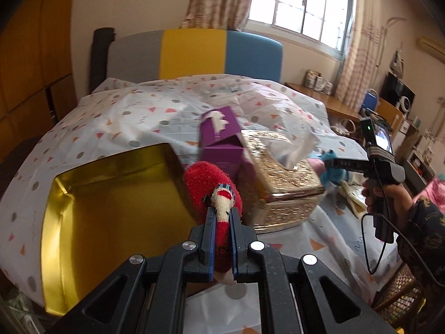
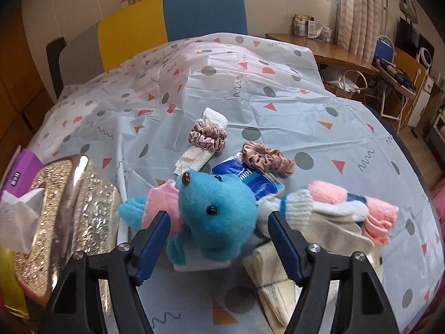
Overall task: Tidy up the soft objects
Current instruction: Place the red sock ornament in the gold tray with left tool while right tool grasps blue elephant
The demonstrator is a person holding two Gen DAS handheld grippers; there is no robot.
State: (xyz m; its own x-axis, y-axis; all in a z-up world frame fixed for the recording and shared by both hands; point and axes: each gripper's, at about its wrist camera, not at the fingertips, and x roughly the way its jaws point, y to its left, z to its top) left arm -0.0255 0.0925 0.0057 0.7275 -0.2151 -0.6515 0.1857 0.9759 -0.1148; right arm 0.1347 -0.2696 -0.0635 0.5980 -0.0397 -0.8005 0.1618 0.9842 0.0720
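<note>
Sock in the left jaws, plush toy lined up for the right.

Gold tin (image 1: 116,208) sits open at nine o'clock of the left gripper (image 1: 222,214), ready, I'd judge, to take the soft things; those jaws are clamped on a red sock (image 1: 214,186), carried beside the tin's rim. Purple tissue box (image 1: 219,139) and gold tissue box (image 1: 281,178) stand at one o'clock; their lettering is too blurred to read. Right gripper (image 2: 219,222) hangs with jaws apart either side of the blue plush toy (image 2: 217,208), not pressing it. Scrunchies (image 2: 267,158) lie at twelve o'clock, socks (image 2: 333,208) at three.
</note>
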